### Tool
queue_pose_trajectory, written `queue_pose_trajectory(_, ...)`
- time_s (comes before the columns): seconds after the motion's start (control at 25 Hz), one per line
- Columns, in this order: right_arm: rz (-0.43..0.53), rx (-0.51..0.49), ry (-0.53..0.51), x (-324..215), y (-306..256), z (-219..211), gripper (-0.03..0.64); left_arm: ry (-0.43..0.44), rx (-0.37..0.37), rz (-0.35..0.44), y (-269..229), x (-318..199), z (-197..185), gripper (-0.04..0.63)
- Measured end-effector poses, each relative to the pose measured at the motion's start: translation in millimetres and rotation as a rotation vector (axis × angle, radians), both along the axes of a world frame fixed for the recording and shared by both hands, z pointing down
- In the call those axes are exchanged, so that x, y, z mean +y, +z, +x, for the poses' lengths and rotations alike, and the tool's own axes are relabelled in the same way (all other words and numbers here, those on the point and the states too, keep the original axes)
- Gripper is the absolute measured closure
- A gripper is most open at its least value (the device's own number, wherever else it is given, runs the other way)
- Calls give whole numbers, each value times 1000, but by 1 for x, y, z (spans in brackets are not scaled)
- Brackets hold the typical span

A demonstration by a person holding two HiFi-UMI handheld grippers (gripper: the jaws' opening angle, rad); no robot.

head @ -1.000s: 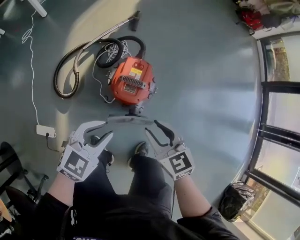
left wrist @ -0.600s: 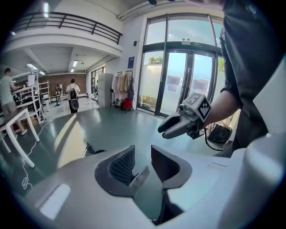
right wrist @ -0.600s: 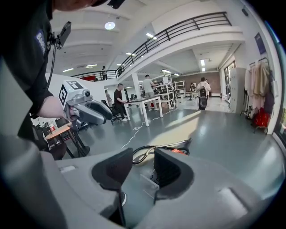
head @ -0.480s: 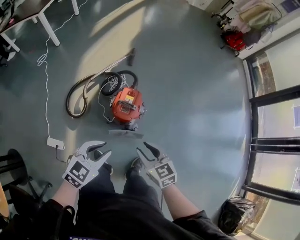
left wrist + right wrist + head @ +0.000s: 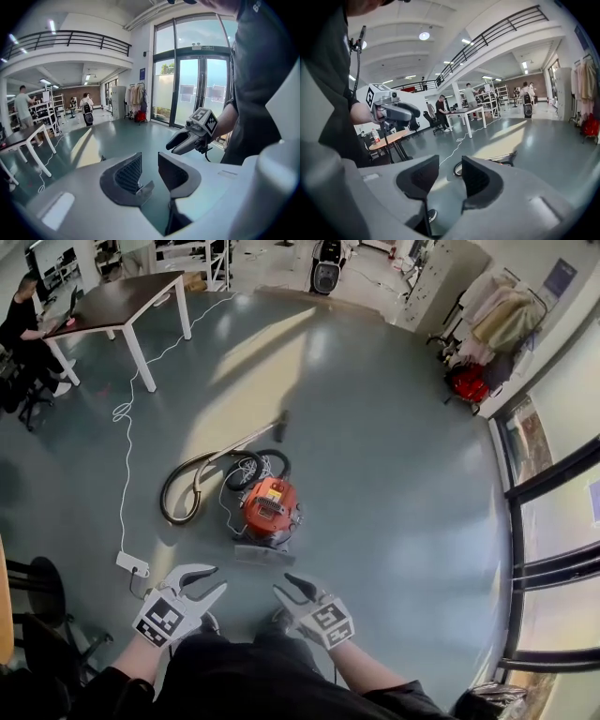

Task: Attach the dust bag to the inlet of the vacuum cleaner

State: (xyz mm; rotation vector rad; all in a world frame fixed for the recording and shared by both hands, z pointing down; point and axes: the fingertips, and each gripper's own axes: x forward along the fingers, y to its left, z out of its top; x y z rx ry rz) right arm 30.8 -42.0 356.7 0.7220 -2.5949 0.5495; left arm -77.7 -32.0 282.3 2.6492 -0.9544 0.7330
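The orange vacuum cleaner (image 5: 270,507) sits on the floor ahead of me, its black hose (image 5: 192,486) looped to its left. A flat grey piece (image 5: 264,553), probably the dust bag, lies against its near end. My left gripper (image 5: 212,579) and right gripper (image 5: 284,585) hover side by side above the floor, short of the vacuum. Both are open and hold nothing. In the left gripper view the left gripper's jaws (image 5: 149,168) stand apart, with the right gripper (image 5: 188,138) beyond them. The right gripper view shows the right gripper's jaws (image 5: 450,177) apart, over the hose (image 5: 487,161).
A white cable (image 5: 127,451) runs from a power strip (image 5: 132,563) toward a white-legged table (image 5: 122,301), where a person (image 5: 23,329) sits. Dark chairs (image 5: 37,601) stand at my left. Glass doors (image 5: 553,521) line the right side, and a red bag (image 5: 469,382) lies at the far right.
Both grippers and the head view have risen away from the floor. The vacuum now looks smaller and farther, and more of the room shows. The grey piece stays by the vacuum.
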Motion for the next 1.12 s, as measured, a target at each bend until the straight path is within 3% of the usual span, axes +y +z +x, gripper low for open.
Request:
queue_pose_trajectory(0.2, 79, 29, 15, 34, -37, -31, 476, 62, 53, 24, -21, 32, -23, 477)
queue_pose_trajectory(0.44, 125, 1, 176, 69, -70, -77, 476, 146, 121, 52, -25, 81, -59, 494)
queue_pose_trajectory(0.64, 64, -99, 236, 103, -97, -108, 477, 210, 191, 10, -26, 115, -64, 503)
queue_pose_trajectory(0.8, 98, -102, 191, 133, -107, -104, 510, 229, 233, 9, -42, 133, -52, 514)
queue_pose_trajectory(1.0, 115, -125, 112, 162, -111, -90, 615, 185, 284, -39, -43, 149, -32, 534)
queue_pose_trajectory(1.12, 144, -172, 79, 173, -129, -73, 624, 225, 276, -39, -51, 162, -4, 549)
